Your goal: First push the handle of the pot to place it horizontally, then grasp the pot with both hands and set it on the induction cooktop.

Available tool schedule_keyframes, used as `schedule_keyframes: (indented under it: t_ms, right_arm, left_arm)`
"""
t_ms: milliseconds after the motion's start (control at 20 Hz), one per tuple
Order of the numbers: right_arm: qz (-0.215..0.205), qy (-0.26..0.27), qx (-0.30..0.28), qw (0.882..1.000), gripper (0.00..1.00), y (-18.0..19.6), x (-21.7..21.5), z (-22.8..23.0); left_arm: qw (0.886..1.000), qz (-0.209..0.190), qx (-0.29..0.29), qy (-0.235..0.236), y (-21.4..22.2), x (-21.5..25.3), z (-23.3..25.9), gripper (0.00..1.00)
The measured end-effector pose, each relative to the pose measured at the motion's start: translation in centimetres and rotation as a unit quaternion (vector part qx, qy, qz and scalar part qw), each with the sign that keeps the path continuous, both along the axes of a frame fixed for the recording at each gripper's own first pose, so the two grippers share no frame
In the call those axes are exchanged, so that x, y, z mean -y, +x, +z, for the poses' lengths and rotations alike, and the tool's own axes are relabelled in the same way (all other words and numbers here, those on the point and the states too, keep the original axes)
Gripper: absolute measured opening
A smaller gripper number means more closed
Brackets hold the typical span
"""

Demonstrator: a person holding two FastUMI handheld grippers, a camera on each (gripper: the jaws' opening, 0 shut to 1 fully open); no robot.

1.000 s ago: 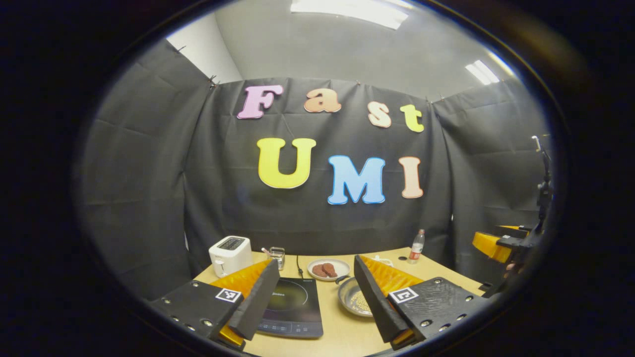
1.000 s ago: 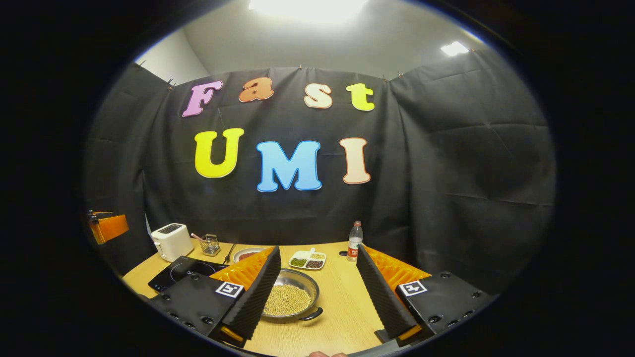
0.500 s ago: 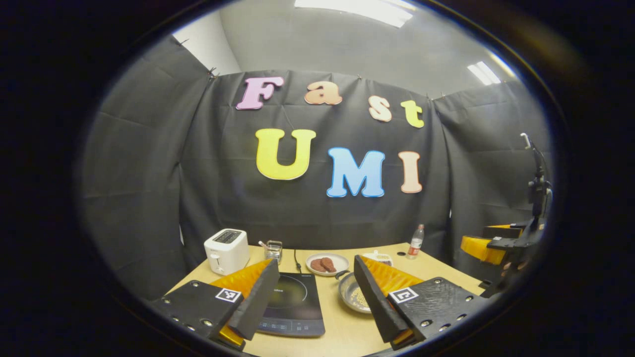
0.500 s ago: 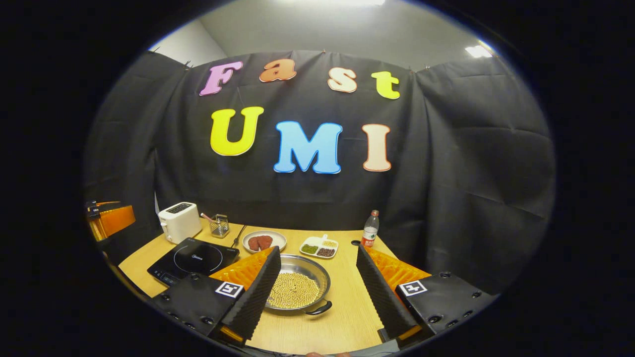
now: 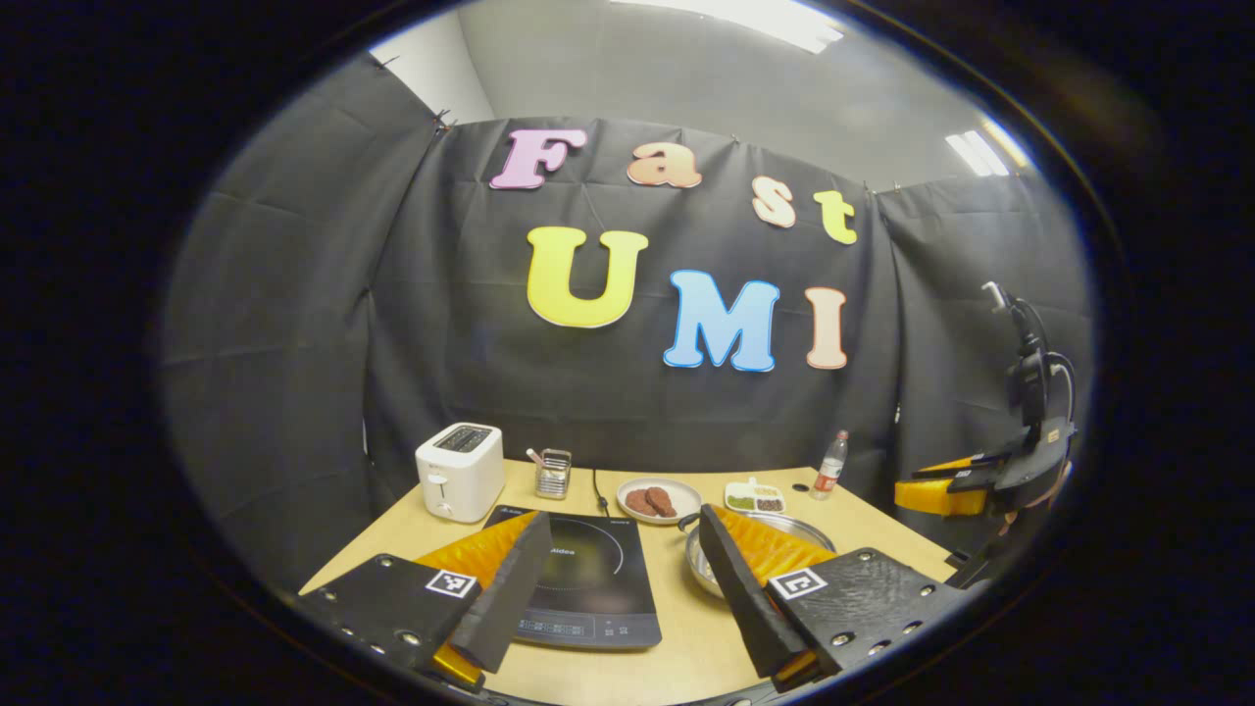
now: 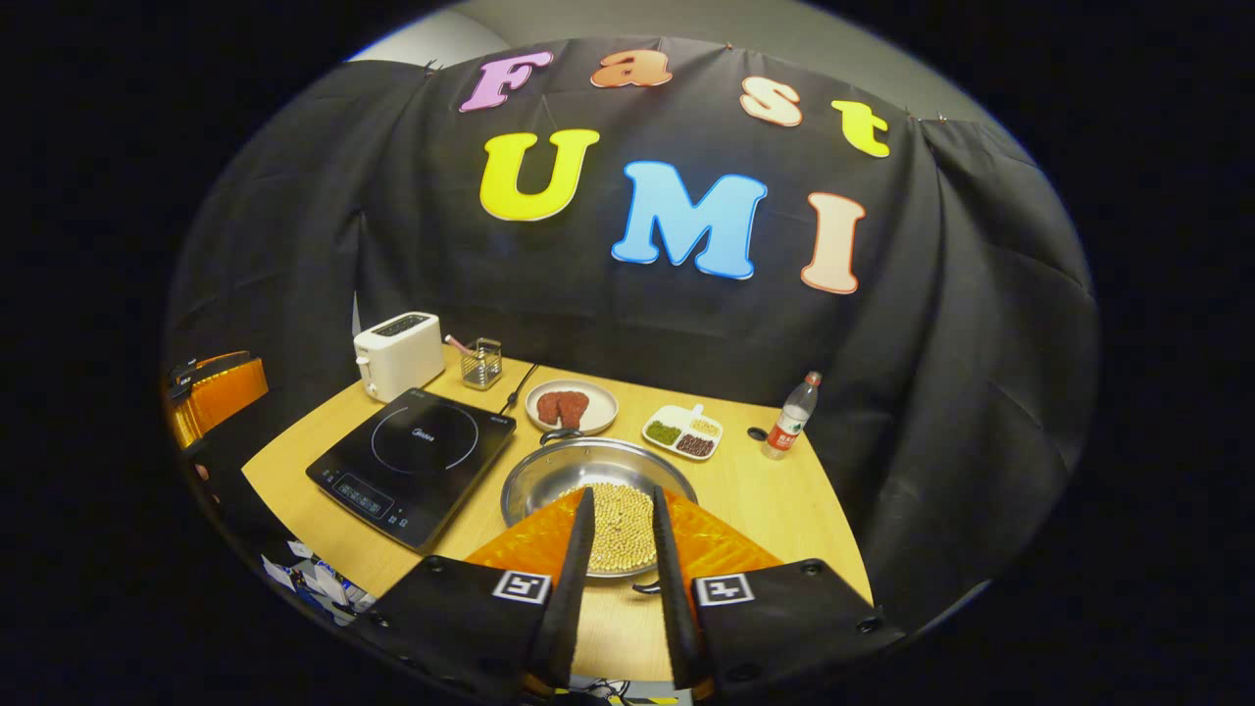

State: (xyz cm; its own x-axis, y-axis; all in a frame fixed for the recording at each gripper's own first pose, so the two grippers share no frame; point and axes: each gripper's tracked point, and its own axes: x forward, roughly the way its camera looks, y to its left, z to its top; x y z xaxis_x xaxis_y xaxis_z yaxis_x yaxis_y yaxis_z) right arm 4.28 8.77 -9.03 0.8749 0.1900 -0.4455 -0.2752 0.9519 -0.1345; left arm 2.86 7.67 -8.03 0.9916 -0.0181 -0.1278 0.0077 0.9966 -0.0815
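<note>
A steel pot (image 6: 554, 480) holding pale beans stands on the wooden table, right of the black induction cooktop (image 6: 417, 461). One dark handle (image 6: 561, 434) points to the far side, the other (image 6: 642, 588) to the near edge. My right gripper (image 6: 623, 495) hovers over the pot's near rim, fingers drawn almost together with nothing between them. My left gripper (image 5: 623, 518) is open above the cooktop (image 5: 588, 579); its right finger hides part of the pot (image 5: 708, 567). The right gripper (image 5: 941, 485) also shows far right, and the left gripper (image 6: 211, 392) at the left edge.
Along the back stand a white toaster (image 6: 397, 353), a wire holder (image 6: 480, 363), a plate of meat (image 6: 571, 405), a divided dish of beans (image 6: 683, 431) and a bottle (image 6: 789, 428). The cooktop's cord (image 6: 520, 384) runs rearward. The table (image 6: 784, 510) ends close on the right.
The right gripper's jaws went from wide open to nearly together, and it rose and tipped down over the pot. The left gripper shifted slightly, still open.
</note>
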Motion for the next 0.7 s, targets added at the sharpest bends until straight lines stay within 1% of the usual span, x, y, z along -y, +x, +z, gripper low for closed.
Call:
schedule_keyframes:
  t_ms: [50,100,150,200,250,350,400,450,500,550,600,650,700]
  right_arm:
    - [0.0,0.0,-0.013,1.0,0.25,-0.1,0.0,-0.5]
    - [0.002,0.0,-0.027,1.0,0.21,-0.2,-0.3,-1.2]
    - [0.004,-0.002,-0.038,0.999,0.05,-0.4,-0.3,-1.9]
    - [0.019,0.0,-0.054,0.998,0.03,-0.1,-1.1,-2.8]
    - [0.026,0.0,-0.072,0.997,0.02,-1.0,-1.4,-3.5]
    - [0.038,0.024,-0.103,0.994,0.02,-1.0,-2.0,-4.6]
    - [0.036,0.031,-0.122,0.991,0.02,-1.2,-2.0,-5.8]
    - [0.035,0.04,-0.14,0.989,0.02,-0.9,-1.9,-6.7]
    - [0.035,0.048,-0.155,0.986,0.02,-1.0,-2.0,-7.4]
    - [0.036,0.057,-0.171,0.983,0.02,-1.1,-1.8,-8.2]
    - [0.035,0.061,-0.187,0.98,0.02,-1.1,-1.5,-9.2]
    - [0.033,0.061,-0.2,0.977,0.02,-1.1,-1.1,-10.0]
    - [0.031,0.059,-0.214,0.975,0.02,-0.9,-0.7,-11.1]
  left_arm:
    - [1.0,0.002,-0.003,0.001,-0.2,-0.4,-0.5,0.89]
    - [1.0,0.004,-0.008,0.002,-0.4,-0.9,-0.9,0.89]
    - [1.0,0.005,-0.014,0.003,-0.6,-1.1,-1.4,0.89]
    - [1.0,0.006,-0.02,0.004,-0.8,-1.3,-1.8,0.89]
    - [1.0,0.008,-0.026,0.006,-1.0,-1.5,-2.3,0.89]
    - [0.999,0.012,-0.031,0.012,-1.2,-1.8,-2.6,0.89]
    - [0.999,0.014,-0.035,0.015,-1.2,-1.8,-2.8,0.89]
    - [0.999,0.016,-0.04,0.017,-1.3,-1.8,-3.0,0.92]
    - [0.999,0.017,-0.043,0.019,-1.3,-1.5,-3.2,0.89]
    - [0.999,0.018,-0.046,0.02,-1.2,-1.3,-3.4,0.92]
    - [0.998,0.02,-0.05,0.022,-0.9,-1.1,-3.6,0.89]
    - [0.998,0.022,-0.053,0.022,-0.8,-0.7,-3.9,0.92]
    - [0.998,0.023,-0.056,0.021,-0.6,-0.2,-4.0,0.89]
